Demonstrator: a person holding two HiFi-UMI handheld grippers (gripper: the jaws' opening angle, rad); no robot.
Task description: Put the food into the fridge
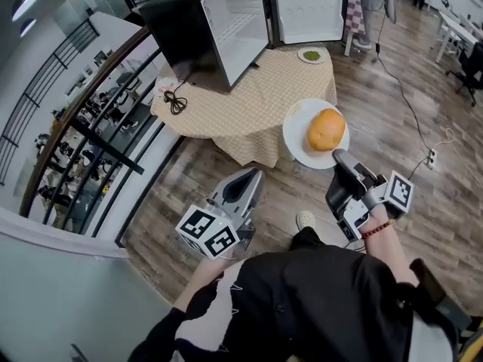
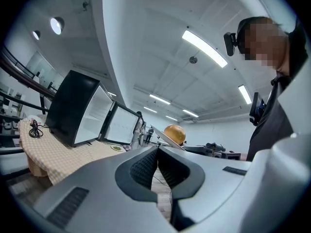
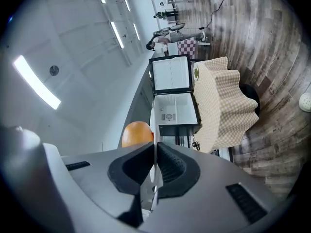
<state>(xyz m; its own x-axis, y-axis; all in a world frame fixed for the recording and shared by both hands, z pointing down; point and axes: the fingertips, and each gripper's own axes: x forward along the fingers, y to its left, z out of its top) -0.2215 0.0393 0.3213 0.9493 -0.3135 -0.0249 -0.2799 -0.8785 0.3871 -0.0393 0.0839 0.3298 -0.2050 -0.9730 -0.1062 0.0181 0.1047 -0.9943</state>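
Observation:
A round orange food [image 1: 326, 130] lies on a white plate [image 1: 296, 130] held in the air in front of the table. My right gripper [image 1: 337, 155] is shut on the plate's near rim; in the right gripper view the rim [image 3: 152, 130] runs edge-on between the pads, with the food [image 3: 136, 132] beyond. The black fridge [image 1: 204, 21] stands on the table with its door [image 1: 308, 6] swung open and its white inside showing. My left gripper [image 1: 253, 176] hangs lower left of the plate, shut, with nothing in it [image 2: 157, 152].
The round table [image 1: 256, 104] has a checked cloth. A small plate with green food [image 1: 312, 55] sits by the fridge door, and a coiled black cable [image 1: 175, 100] lies at the table's left. A railing runs along the left. Wooden floor with a cord lies to the right.

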